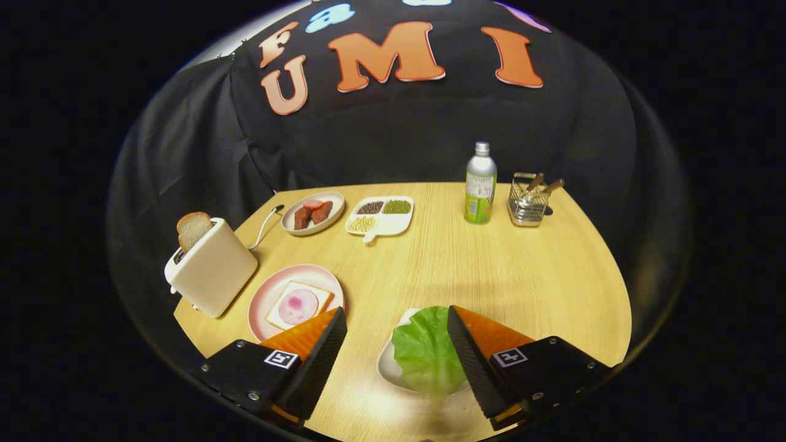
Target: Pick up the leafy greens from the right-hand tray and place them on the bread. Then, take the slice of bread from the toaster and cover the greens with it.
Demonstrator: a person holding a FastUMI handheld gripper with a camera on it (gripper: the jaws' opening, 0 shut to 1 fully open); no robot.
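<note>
A green lettuce leaf (427,350) lies on a small white tray (388,367), close against the inner side of my right finger. My gripper (396,320) is open above the table, with nothing held between its fingers. Just beyond the left finger, a pink plate (264,301) carries a slice of bread (319,296) topped with a round slice of ham (298,306). Further left stands a cream toaster (212,270) with a browned slice of bread (193,229) sticking up out of its slot.
At the back of the wooden table (491,276) are an oval plate of meat pieces (312,213), a divided white dish of grains (379,216), a green-labelled bottle (480,184) and a wire cutlery holder (529,202). The toaster's cord (265,224) trails toward the oval plate.
</note>
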